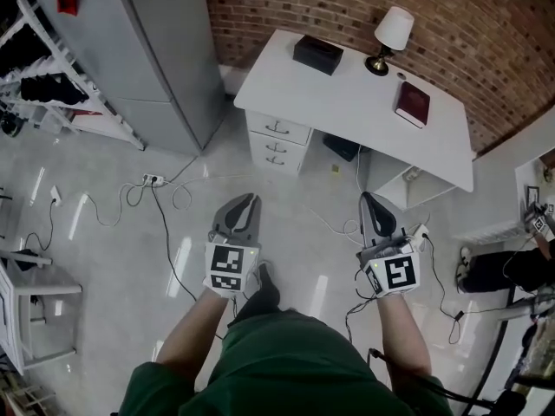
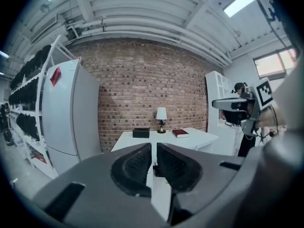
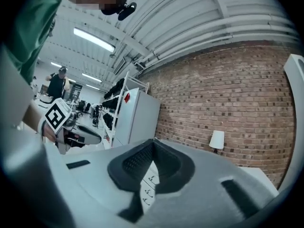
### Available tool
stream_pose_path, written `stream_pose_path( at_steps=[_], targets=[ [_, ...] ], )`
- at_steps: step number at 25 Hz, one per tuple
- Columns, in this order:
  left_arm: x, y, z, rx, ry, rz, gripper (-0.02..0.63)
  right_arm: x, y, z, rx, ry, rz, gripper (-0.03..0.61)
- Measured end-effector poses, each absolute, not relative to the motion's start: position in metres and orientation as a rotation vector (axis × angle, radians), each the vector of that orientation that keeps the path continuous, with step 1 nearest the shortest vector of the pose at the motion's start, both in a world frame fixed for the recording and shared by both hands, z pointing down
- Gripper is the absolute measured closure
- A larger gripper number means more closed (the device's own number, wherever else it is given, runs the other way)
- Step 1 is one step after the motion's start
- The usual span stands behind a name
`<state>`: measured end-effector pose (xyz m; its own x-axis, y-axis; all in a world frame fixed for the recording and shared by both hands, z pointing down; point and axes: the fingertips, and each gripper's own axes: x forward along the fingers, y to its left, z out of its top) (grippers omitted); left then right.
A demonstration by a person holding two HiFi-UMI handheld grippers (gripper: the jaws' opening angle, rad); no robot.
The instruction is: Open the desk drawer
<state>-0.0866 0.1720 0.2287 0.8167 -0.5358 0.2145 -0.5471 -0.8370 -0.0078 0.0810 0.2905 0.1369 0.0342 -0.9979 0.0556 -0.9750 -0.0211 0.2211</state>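
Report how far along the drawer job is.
Done: nothing; the drawers in the white desk all look shut. In hand: only the approach; the left gripper, jaws slightly apart, and right gripper, jaws together, hang empty over the floor, short of the desk. Left: reach a handle, grip, pull.

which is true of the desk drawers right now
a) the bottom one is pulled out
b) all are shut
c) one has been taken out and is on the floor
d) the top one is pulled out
b: all three drawer fronts sit flush in one stack under the white desk, none sticking out.
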Motion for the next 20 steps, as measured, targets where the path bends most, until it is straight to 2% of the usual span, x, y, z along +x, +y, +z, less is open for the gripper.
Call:
stream_pose_path(
  at_steps=[7,20],
  targets=[
    [-0.061,0.095,0.257,2.918,-0.819,0.354,0.581,0.083,0.215,0.157,2.036,-2.066,-0.116,0.578],
    [-0.012,0.010,0.330,2.764,-0.852,0.422,0.581,0.142,0.111,0.222,2.048,-2.088,0.104,0.578]
  ],
)
